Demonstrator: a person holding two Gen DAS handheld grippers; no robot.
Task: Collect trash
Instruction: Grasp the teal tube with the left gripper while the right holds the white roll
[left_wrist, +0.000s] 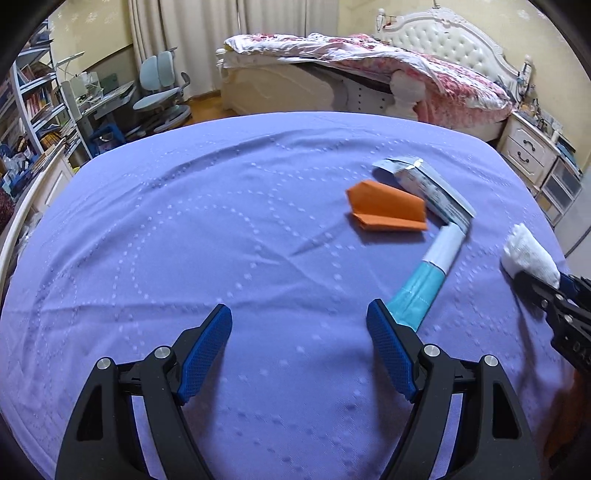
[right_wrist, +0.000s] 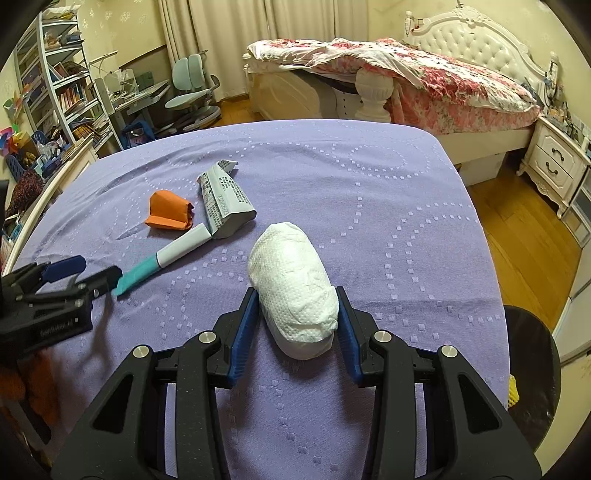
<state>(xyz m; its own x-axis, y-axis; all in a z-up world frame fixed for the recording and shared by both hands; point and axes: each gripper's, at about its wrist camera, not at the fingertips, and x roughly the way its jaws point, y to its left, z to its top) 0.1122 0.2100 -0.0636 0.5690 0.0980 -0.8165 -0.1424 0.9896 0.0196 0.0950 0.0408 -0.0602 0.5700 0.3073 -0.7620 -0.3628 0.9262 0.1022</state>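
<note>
The right gripper points downward over the purple cloth and is clenched on a white wad of tissue paper: both blue pads press against its sides, and the wad stands out forward between them, above the cloth. In the left view this wad shows at the right edge, in the tips of the right gripper. The left gripper also tilts downward, low over the cloth, with its jaws wide apart and nothing between them. Its right finger is just beside the teal end of a flat teal and white wrapper; whether they touch I cannot tell. From the right view, the left gripper comes in from the left edge, with the teal end of the wrapper at its tip. Farther on the cloth lies a folded orange paper, and just beside it a crumpled printed packet, which touches the white end of the wrapper. Behind the table stand a bed with a flowered cover, a chair and shelves.
</note>
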